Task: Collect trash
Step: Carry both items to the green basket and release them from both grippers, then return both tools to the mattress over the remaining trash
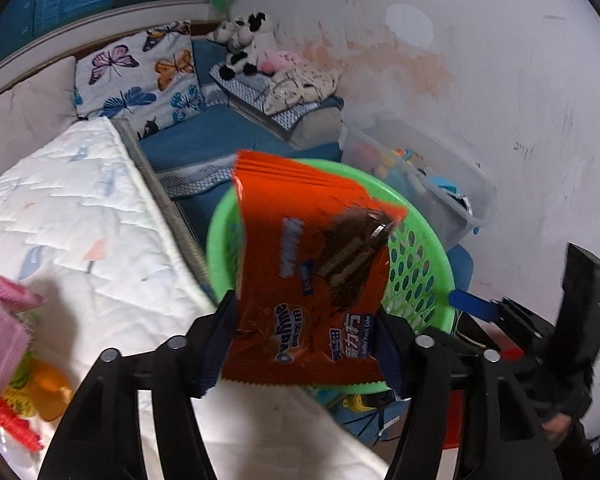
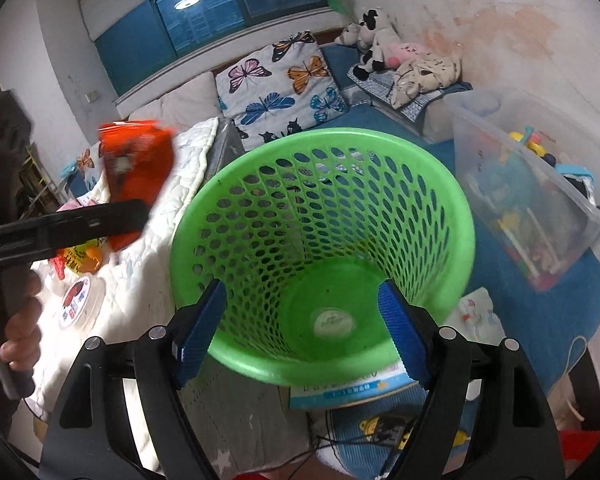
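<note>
My left gripper (image 1: 304, 344) is closed on the glossy orange foil snack wrapper (image 1: 312, 280), both pads pressing its lower edges. The wrapper stands upright, crinkled, with a serrated bottom seam and a printed chocolate wafer. In the right wrist view it appears blurred at far left (image 2: 138, 164), over the white quilted mattress pad (image 2: 168, 216) and left of the bin.

Step in hand, as I judge it: carrying the wrapper to the green perforated plastic wastebasket (image 2: 320, 152). The next move calls for bringing the wrapper over the round rim, then parting the fingers so that it drops.

The wastebasket is rigid, tapered, hole-patterned, and its smooth bottom looks empty.

My right gripper (image 2: 302, 320) is wide open, holding nothing, blue ribbed pads flanking the basket's near rim. A clear plastic toy tub (image 2: 540, 152) sits far right.
</note>
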Demonstrator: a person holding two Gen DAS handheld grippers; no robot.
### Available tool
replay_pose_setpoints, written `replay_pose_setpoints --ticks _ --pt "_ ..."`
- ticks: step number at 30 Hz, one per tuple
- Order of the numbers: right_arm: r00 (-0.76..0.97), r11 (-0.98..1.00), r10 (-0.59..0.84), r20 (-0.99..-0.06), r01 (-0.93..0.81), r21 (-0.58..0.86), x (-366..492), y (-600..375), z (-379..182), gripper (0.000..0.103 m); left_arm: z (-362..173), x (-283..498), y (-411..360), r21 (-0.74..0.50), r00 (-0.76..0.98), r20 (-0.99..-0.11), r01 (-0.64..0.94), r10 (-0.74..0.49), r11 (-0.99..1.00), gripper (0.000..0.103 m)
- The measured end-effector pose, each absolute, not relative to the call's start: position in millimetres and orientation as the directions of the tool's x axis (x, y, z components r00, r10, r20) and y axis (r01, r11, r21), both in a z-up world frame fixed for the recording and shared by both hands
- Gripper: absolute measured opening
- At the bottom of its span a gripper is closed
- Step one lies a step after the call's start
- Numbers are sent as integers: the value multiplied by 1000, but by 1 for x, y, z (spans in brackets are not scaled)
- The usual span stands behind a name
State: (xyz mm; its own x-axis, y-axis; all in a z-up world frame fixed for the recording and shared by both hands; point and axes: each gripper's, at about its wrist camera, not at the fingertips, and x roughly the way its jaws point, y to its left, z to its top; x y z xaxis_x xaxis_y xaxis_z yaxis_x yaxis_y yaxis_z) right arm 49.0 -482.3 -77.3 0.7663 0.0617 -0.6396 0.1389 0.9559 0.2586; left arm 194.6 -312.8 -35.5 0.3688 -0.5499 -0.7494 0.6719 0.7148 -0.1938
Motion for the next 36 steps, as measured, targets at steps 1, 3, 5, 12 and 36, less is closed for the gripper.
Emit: replay_pose_setpoints --ticks 1,3,5,12,36 --pt "766 956 60 -640 141 258 46 -482 -78 79 -37 198 -318 -191 367 -753 673 -547 715 66" --pt "766 955 57 -641 145 259 41 -483 -79 79 -42 199 -325 -190 363 -760 670 -539 718 78" --pt "765 953 58 -641 149 264 37 -483 -80 79 -45 199 -329 -198 359 -760 667 -542 719 80" --pt "761 950 61 -646 153 271 33 -481 -81 79 -48 197 -324 -207 360 -752 665 -552 717 87" --pt "741 958 253 -621 -105 266 59 -366 -62 86 -23 142 -134 -72 639 -694 396 -331 915 87"
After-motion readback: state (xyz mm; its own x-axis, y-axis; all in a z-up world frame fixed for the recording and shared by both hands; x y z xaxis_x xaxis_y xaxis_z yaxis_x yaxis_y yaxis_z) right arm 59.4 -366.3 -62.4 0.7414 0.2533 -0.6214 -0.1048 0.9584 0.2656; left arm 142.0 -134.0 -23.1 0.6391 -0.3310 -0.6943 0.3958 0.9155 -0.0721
